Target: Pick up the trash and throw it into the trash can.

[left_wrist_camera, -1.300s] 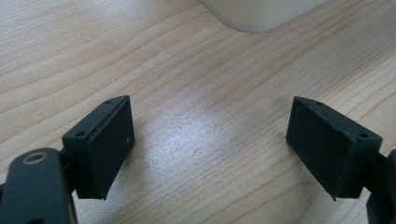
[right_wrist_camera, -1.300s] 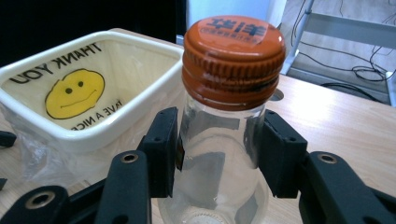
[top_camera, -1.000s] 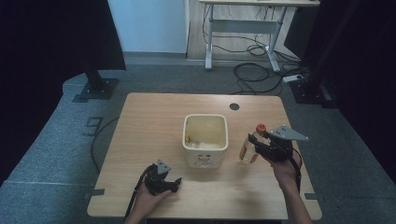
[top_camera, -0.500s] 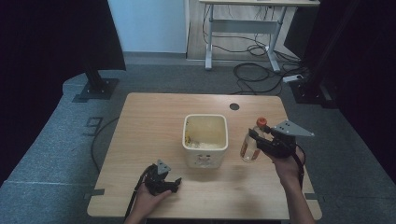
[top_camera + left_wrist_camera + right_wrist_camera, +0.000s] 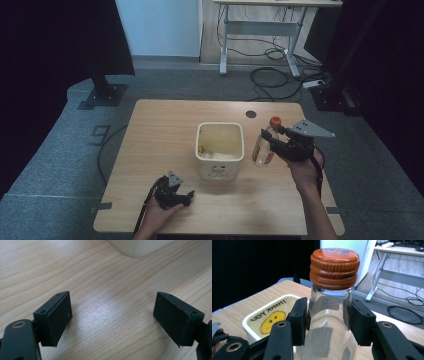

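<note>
From above, the right gripper [image 5: 272, 142] is pinching a clear orange-capped bottle [image 5: 263, 145] just right of the cream tub [image 5: 220, 170], which is holding pale scraps, while the left gripper view is showing the left gripper [image 5: 112, 320] spread over bare table [image 5: 105, 285] near the tub, and the right gripper view is showing pads [image 5: 299, 320] squeezing the bottle's neck.

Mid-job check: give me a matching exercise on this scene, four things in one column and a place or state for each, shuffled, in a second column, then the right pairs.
Things:
1. bottle
2. bin
3. left tongs
4. bottle cap

Places or states:
A. open, nothing between the jaws, low over the table
B. orange, screwed on top
C. clear glass, clamped at the neck by the right tongs
D. cream, open-topped, at the middle of the table, smiley face on its side

Pairs: 1-C, 2-D, 3-A, 4-B
</note>
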Demonstrator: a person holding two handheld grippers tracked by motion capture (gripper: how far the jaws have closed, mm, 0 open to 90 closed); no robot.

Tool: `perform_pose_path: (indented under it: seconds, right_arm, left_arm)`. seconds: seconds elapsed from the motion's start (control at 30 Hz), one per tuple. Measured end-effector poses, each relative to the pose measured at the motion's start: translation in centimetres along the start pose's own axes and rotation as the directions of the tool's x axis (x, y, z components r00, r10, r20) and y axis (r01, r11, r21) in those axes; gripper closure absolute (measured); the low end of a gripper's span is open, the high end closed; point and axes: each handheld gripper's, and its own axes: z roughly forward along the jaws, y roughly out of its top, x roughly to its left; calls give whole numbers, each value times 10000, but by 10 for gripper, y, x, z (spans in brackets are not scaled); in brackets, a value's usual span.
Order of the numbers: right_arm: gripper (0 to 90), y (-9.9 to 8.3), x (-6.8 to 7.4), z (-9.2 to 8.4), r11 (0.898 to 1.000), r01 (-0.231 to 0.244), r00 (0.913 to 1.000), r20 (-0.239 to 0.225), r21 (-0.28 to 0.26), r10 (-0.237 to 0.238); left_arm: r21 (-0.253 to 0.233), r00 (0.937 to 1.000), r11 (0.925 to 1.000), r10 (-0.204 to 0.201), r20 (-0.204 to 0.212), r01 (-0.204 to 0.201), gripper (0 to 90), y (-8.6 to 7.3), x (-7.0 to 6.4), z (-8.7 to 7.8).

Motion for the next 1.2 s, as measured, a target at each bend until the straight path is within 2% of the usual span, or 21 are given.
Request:
perform_pose_path:
  seconds: [0.3,0.87,1.2]
  right_arm:
    - [530,14,8,0,9994,37,9999,-146,-337,-42]
    - [531,34,17,2,9985,120,9996,-258,-535,-134]
    - [531,37,22,15,9985,-74,9988,-481,-545,47]
  left_arm:
    - [-5,10000,10000,-27,4,27,153,0,0,0]
    - [-8,10000,10000,-5,-7,5,153,0,0,0]
    - [-4,10000,10000,-27,7,27,153,0,0,0]
